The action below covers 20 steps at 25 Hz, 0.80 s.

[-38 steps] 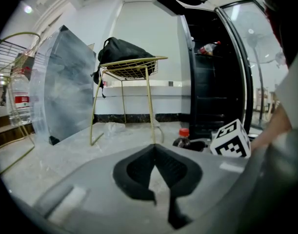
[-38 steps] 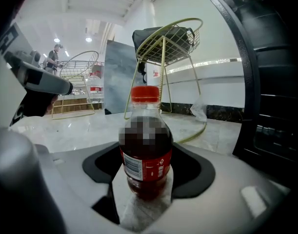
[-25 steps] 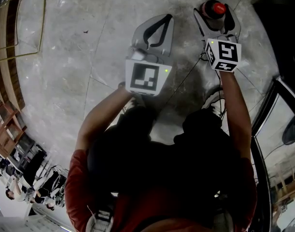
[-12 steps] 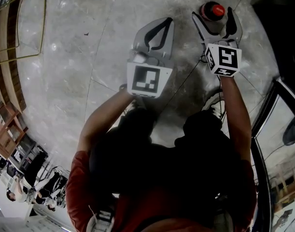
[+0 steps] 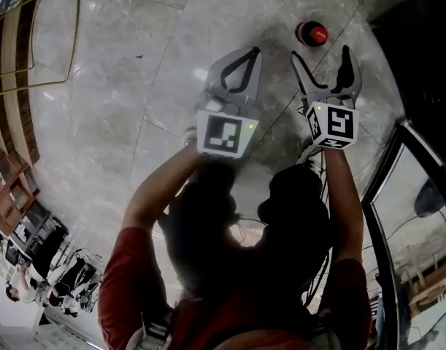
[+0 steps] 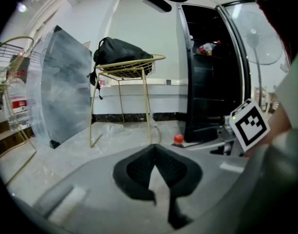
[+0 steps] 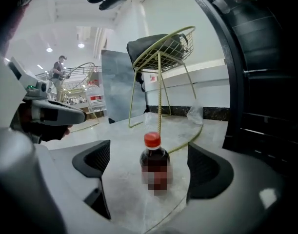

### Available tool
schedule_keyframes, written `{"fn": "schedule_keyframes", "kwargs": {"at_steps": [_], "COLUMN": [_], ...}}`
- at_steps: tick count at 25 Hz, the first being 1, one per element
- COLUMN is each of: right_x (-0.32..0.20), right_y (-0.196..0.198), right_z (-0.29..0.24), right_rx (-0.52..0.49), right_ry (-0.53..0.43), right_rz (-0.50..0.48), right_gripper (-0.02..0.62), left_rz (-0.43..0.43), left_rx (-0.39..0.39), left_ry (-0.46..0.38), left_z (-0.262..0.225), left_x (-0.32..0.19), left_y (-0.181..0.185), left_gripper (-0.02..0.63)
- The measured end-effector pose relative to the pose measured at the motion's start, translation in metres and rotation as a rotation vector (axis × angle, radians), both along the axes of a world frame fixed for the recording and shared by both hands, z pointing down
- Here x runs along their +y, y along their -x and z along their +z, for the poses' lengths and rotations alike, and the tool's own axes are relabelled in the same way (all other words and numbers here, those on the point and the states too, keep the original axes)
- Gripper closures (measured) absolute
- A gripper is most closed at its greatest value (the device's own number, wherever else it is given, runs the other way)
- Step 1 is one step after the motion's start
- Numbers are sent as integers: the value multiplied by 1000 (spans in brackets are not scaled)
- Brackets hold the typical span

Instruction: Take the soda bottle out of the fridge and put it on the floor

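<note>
The soda bottle (image 5: 311,33), dark with a red cap, stands upright on the grey stone floor (image 5: 120,108). My right gripper (image 5: 322,55) hovers just short of it. Its jaws have just been opening and now stand wide, with nothing between them. In the right gripper view the bottle (image 7: 154,167) shows beyond the right gripper (image 7: 149,159), clear of both pads. My left gripper (image 5: 250,52) is shut and empty, held to the left of the bottle. In the left gripper view its closed tips (image 6: 155,149) point past the bottle's red cap (image 6: 178,139).
The black fridge (image 6: 207,72) stands open on the right, its door (image 5: 398,188) beside my right arm. A gold wire chair (image 6: 139,67) carrying a black bag stands ahead, with a grey panel (image 6: 66,91) to its left. A gold frame (image 5: 47,35) lies at far left.
The right gripper's jaws spread off the bottle, then drew back and up, leaving it standing alone on the floor. The left gripper also rose a little, still shut.
</note>
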State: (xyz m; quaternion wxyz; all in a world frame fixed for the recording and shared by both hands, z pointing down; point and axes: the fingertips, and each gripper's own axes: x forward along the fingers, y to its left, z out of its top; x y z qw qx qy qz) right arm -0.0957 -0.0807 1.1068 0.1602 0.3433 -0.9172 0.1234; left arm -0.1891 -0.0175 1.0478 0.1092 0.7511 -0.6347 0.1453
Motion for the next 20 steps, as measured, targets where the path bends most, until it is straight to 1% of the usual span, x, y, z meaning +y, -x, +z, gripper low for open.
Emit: {"fn": "schedule_keyframes", "kwargs": {"at_steps": [5, 9, 16, 20], "right_x": [25, 34, 35, 30], "right_y": [-13, -24, -33, -37], "right_z": [-74, -153, -323, -424], "right_rx": [35, 42, 25, 2], "right_ry": [55, 72, 67, 33], "right_rz": [-3, 20, 52, 88], "right_gripper": [115, 115, 115, 115], "left_rz": [17, 7, 57, 75], "left_rx": [-50, -33, -48, -50], "left_ry": [18, 40, 63, 62], "left_z": [-73, -143, -299, -392], "left_x": [8, 13, 2, -5], "left_y": [7, 6, -20, -34], "left_gripper": [606, 606, 606, 606]}}
